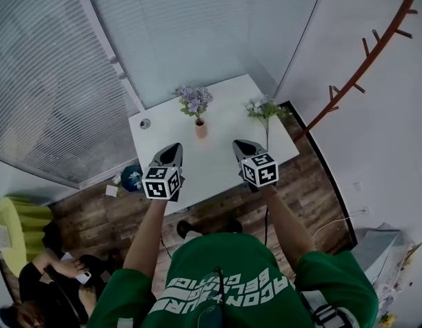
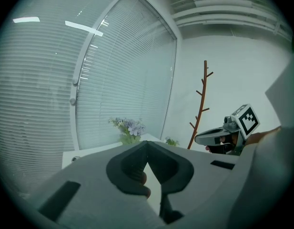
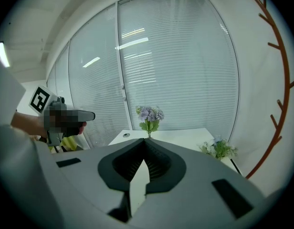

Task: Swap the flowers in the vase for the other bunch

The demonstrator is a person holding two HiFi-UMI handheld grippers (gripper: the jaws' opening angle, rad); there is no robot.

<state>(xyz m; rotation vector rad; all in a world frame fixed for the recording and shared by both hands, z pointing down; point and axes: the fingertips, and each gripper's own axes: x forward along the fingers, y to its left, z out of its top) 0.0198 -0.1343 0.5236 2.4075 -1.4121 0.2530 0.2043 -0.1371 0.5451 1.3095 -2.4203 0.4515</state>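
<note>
While held forward, left gripper (image 1: 176, 146), right gripper (image 1: 237, 143) closed, tilted down

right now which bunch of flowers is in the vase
The purple bunch, upright in the small vase. The white-and-green bunch sits on the table to its right, without a vase.

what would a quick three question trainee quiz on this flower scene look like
1. True or false: the purple flowers stand in the vase.
2. Where does the other bunch lie? A in the vase; B on the white table, right of the vase; C on the floor.
3. Fill in: the left gripper and right gripper are both ___ and empty.
Key: 1 true; 2 B; 3 shut.
</note>
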